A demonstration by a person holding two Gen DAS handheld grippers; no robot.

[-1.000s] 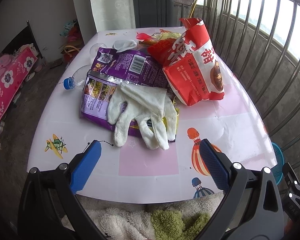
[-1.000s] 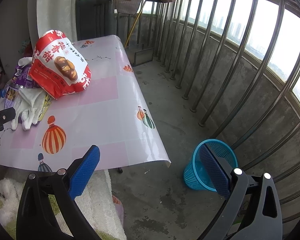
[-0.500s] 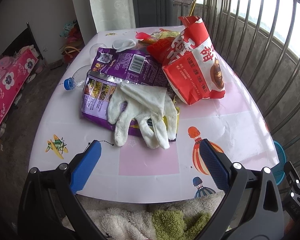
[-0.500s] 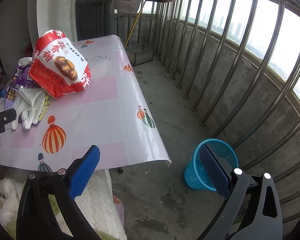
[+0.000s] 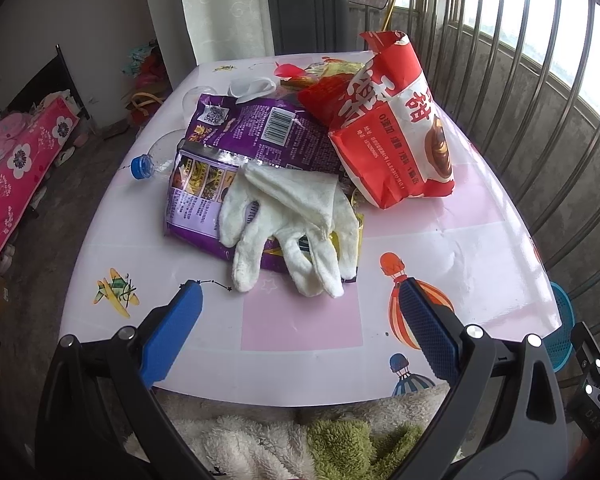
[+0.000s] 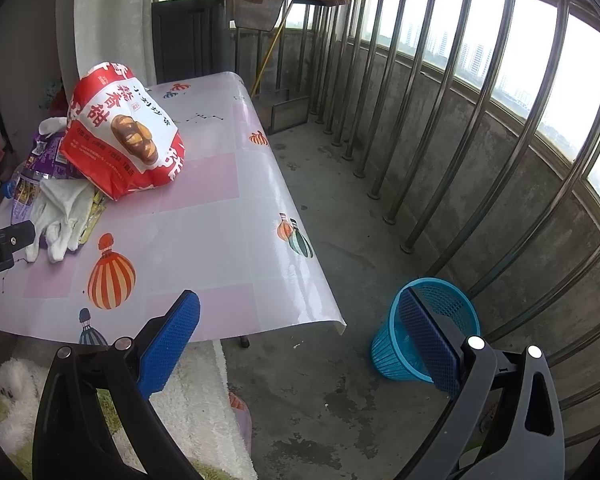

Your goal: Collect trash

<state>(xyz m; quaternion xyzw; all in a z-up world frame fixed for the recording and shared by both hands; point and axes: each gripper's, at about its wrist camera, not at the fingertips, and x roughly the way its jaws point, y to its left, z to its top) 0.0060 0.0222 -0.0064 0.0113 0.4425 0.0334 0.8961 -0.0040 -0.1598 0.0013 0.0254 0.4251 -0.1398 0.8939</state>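
Trash lies piled on a pink-patterned table [image 5: 300, 320]: white gloves [image 5: 296, 220] on a purple snack bag [image 5: 236, 152], a red-and-white bag [image 5: 396, 132] standing at the right, a clear bottle with a blue cap [image 5: 142, 168] at the left, and small wrappers behind. My left gripper [image 5: 300, 320] is open and empty at the table's near edge, short of the gloves. My right gripper [image 6: 300, 328] is open and empty beyond the table's right corner, above the floor. A blue mesh waste basket [image 6: 428, 328] stands on the floor behind its right finger. The red bag [image 6: 120, 140] and gloves [image 6: 60, 212] also show there.
A metal railing [image 6: 480, 120] runs along the right side over a concrete wall. A fluffy white-and-green rug [image 5: 280, 440] lies under the table's near edge. A pink flowered cushion [image 5: 16, 168] is at the far left. A dark cabinet [image 5: 308, 4] stands behind the table.
The left gripper has crept slightly forward toward the gloves. The right gripper has barely moved. Both stay open.
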